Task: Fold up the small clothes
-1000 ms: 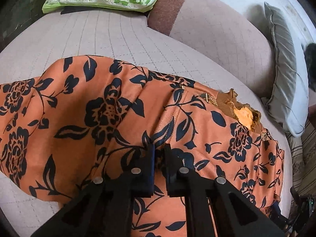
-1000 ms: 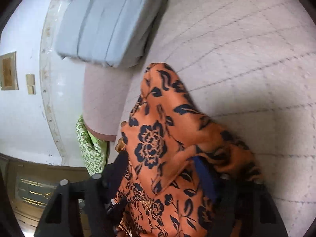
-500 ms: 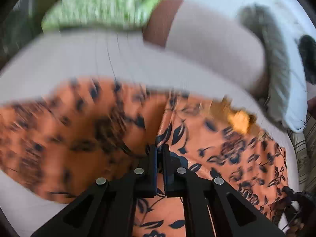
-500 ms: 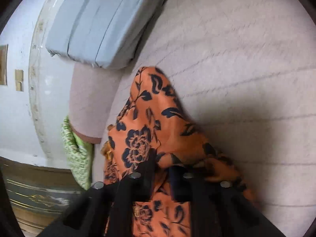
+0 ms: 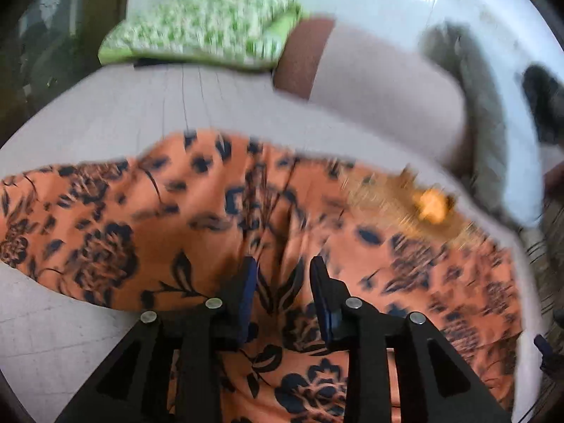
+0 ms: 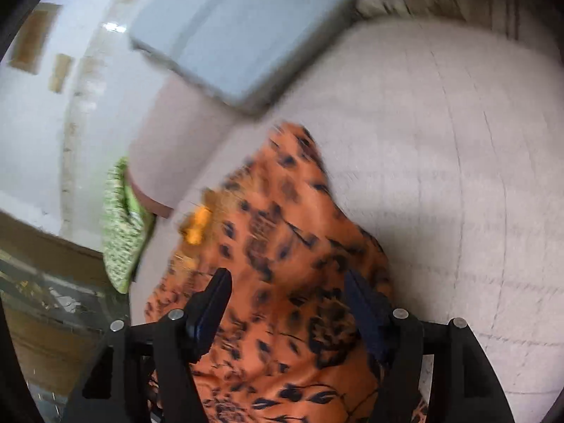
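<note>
1. While both pictures are blurred, the orange cloth (image 5: 197,218) with dark flowers is easy to see: it lies spread on the pale quilted bed cover (image 5: 141,112), and it fills the middle and lower part of the left wrist view.
2. On the right side of this cloth there is a yellow-brown trim (image 5: 431,206) near its far edge; what it is exactly cannot be told.
3. From the right wrist view the same cloth (image 6: 282,246) reaches from the bottom edge up to the middle of the picture, with the trim (image 6: 197,224) on its left side.
4. The left gripper (image 5: 283,282) is above the cloth with a narrow gap between its fingers, and its jaws are opening. The cloth shows through the gap, and the blue pads (image 5: 248,292) do not press on it.
5. The right gripper (image 6: 287,296) stands wide, and its jaws are opening too. The cloth is seen between the fingers, but they do not pinch it.
6. Behind the cloth, a pink bolster with a brown end (image 5: 370,84) lies across the bed.
7. A green patterned pillow (image 5: 204,31) is beside the brown end of the bolster.
8. A grey pillow (image 6: 243,24) rests at the other end of the bolster, near the white wall (image 6: 31,134).
</note>
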`<action>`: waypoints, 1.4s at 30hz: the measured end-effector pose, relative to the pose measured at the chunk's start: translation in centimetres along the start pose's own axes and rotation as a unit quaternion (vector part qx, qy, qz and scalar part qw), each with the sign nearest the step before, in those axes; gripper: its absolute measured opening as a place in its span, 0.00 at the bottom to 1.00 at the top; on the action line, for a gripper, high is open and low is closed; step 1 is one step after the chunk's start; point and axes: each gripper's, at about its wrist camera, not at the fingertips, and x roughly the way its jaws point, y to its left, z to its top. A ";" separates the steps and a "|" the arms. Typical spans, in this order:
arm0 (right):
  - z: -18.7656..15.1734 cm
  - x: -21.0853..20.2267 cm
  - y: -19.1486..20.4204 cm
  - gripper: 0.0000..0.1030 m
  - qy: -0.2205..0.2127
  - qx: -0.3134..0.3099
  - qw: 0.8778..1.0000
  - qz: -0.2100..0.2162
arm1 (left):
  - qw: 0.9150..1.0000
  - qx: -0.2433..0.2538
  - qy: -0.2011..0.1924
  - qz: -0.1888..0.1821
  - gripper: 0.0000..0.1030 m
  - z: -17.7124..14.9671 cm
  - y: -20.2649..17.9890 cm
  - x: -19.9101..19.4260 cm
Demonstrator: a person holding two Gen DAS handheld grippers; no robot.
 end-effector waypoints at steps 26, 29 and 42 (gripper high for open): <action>-11.0 0.0 4.0 0.81 -0.008 -0.228 0.965 -0.130 | 0.980 -0.177 -0.083 0.029 0.83 0.6 18.7 -11.2; -13.5 -1.5 1.7 0.81 -0.002 -0.223 0.967 -0.123 | 0.954 -0.274 -0.065 0.099 0.83 -0.2 27.7 -11.0; -13.7 -2.6 0.0 0.81 -0.022 -0.202 0.973 -0.107 | 0.914 -0.391 0.006 0.105 0.03 2.7 35.0 -6.2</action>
